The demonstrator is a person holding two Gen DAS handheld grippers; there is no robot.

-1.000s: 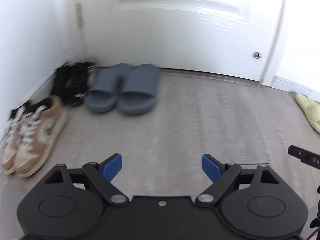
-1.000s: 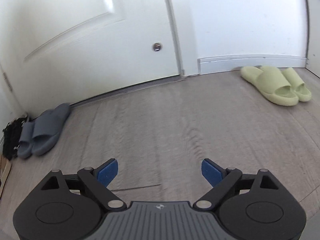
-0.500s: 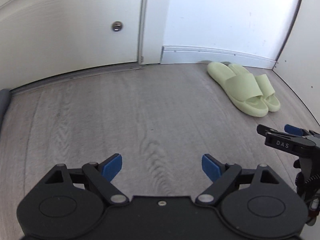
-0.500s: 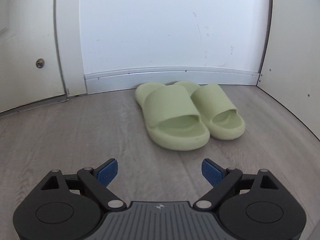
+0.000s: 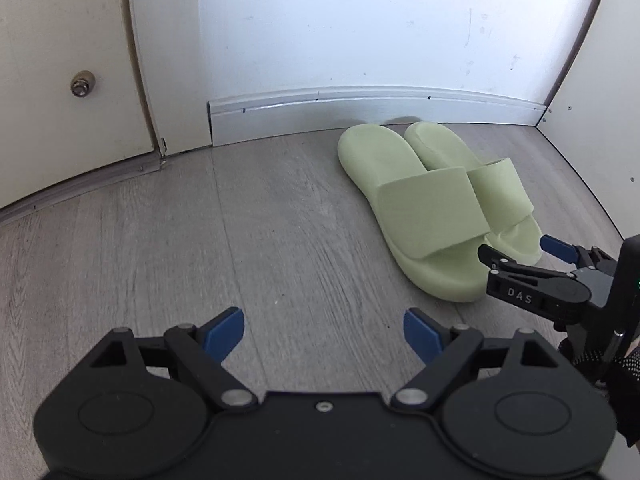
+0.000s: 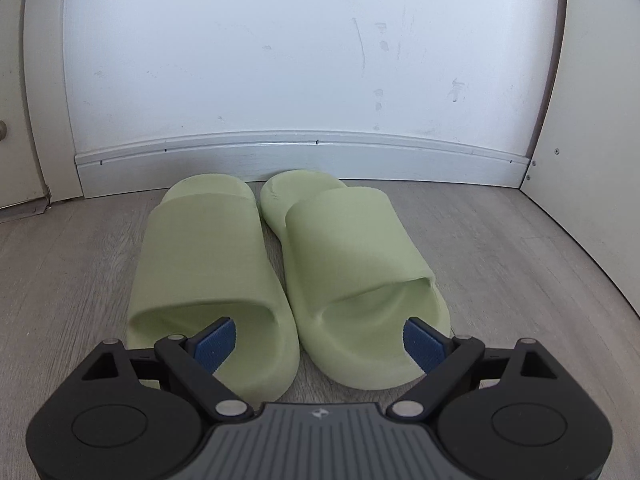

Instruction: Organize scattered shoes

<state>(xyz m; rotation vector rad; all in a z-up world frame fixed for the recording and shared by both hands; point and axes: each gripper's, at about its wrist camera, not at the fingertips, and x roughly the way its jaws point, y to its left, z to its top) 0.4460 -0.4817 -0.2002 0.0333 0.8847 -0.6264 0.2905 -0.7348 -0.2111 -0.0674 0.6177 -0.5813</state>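
A pair of pale green slides lies side by side on the grey wood floor, heels near the baseboard and toes toward me. In the right wrist view the left slide (image 6: pixel 200 248) and the right slide (image 6: pixel 352 240) fill the middle. My right gripper (image 6: pixel 320 344) is open, low at their toe ends, one blue pad in front of each slide's opening, holding nothing. In the left wrist view the left slide (image 5: pixel 424 208) and right slide (image 5: pixel 500 188) sit right of centre, with the right gripper (image 5: pixel 524 254) at their toes. My left gripper (image 5: pixel 322 336) is open over bare floor, left of the slides.
A white baseboard (image 5: pixel 360 108) and wall run behind the slides. A white door (image 5: pixel 60 120) with a small metal knob (image 5: pixel 82 84) stands at the left. A white side panel (image 6: pixel 592 140) closes the corner at the right. A gloved hand shows at the far right edge (image 5: pixel 624 372).
Both views swung right, from the door and the shoes along the left wall to the green slides. The right gripper came up close to the slides' toes. Both grippers stayed open.
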